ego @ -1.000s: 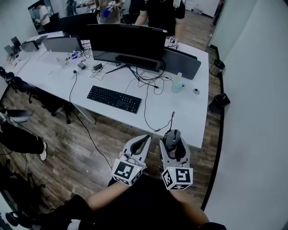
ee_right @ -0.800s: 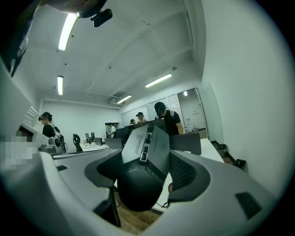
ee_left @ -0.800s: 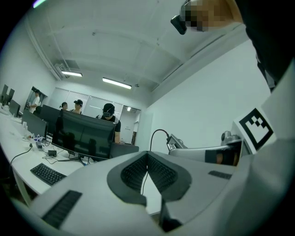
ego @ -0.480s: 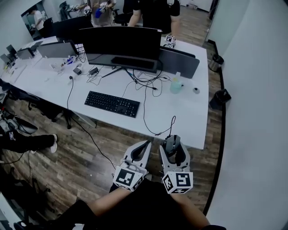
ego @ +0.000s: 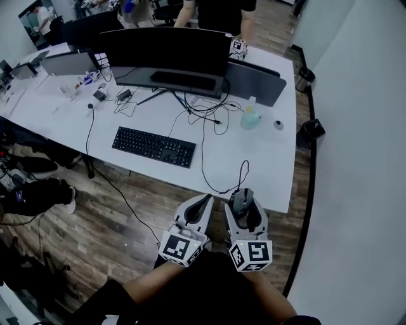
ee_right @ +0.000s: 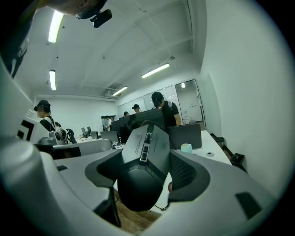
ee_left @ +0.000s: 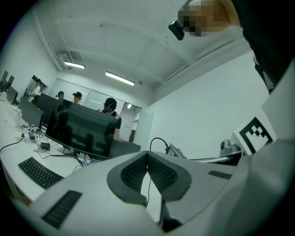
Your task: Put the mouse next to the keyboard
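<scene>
Wood floor [ego: 127, 209] and a long white desk [ego: 269, 162] fill my feed. Two bins stand by the right-hand wall, one grey [ego: 305, 79] and one dark [ego: 312, 133]; I cannot make out what they hold. My right gripper [ego: 245, 202] is clamped on the black mouse [ego: 241, 199], held just off the desk's near edge and well apart from the keyboard [ego: 153, 146]. The mouse's cable [ego: 243, 170] loops onto the desktop. My left gripper [ego: 204, 202], just beside the right, has its jaws together on nothing. A wide monitor [ego: 165, 51] hides part of the desk's far side. A person [ego: 216, 13] behind it is cut off by the frame's top edge. A green bottle [ego: 250, 118] stands near the monitor's foot.
</scene>
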